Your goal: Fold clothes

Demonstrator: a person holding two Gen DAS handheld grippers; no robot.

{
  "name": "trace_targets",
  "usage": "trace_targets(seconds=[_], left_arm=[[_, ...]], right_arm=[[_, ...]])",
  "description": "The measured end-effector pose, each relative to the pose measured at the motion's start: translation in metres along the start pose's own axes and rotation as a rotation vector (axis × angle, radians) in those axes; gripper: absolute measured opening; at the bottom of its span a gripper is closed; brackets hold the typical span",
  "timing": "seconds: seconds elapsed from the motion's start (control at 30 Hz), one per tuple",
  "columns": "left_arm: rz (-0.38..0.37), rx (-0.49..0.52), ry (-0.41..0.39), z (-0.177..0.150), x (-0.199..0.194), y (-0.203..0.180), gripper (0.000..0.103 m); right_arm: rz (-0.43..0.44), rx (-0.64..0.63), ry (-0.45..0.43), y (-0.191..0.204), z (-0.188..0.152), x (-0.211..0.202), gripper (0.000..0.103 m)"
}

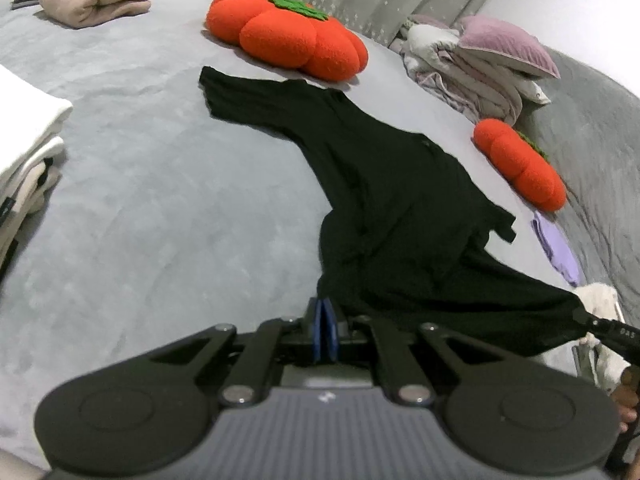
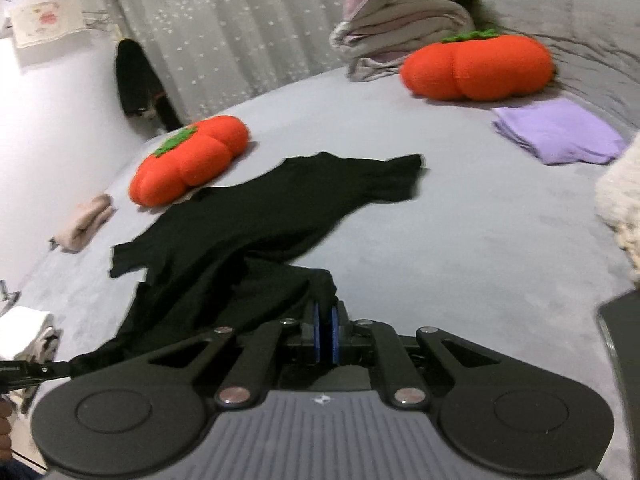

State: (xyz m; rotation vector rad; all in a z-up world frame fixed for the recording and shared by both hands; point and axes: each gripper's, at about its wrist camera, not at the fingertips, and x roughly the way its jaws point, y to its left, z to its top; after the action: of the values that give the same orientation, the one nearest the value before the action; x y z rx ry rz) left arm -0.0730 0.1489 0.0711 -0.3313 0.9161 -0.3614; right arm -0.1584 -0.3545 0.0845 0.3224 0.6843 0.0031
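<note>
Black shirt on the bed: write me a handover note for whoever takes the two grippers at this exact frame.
Left gripper: shut on the black shirt at its near hem corner.
Right gripper: shut on the other hem corner, cloth bunched between its pads.
The shirt lies rumpled and unfolded on the grey bed, sleeves toward the orange pumpkin cushion.
Done: folded white stack, pink piece, lilac piece.
Left: spread the shirt flat, fold it, probably add it to a pile.
</note>
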Motion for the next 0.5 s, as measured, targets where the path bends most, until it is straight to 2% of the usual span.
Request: trace_targets(seconds=[0.1,0.3,0.5], left_arm=[[0.003,0.012,0.008,-0.002,0.003,-0.004,0.004],[0.007,0.036,0.021,-0.006,0.008,-0.011,0.004],[0.017,0.011,0.031,-0.005,0.011,-0.008,0.004]], right_arm=[[-0.107,-0.013,-0.005,-0.006,0.0,-0.001,0.008],[-0.132,0.031,-0.011,-0.025,0.002,-0.006,0.008],[-0.186,-0.055,0.088,-0.014,-0.005,0.014,0.011]])
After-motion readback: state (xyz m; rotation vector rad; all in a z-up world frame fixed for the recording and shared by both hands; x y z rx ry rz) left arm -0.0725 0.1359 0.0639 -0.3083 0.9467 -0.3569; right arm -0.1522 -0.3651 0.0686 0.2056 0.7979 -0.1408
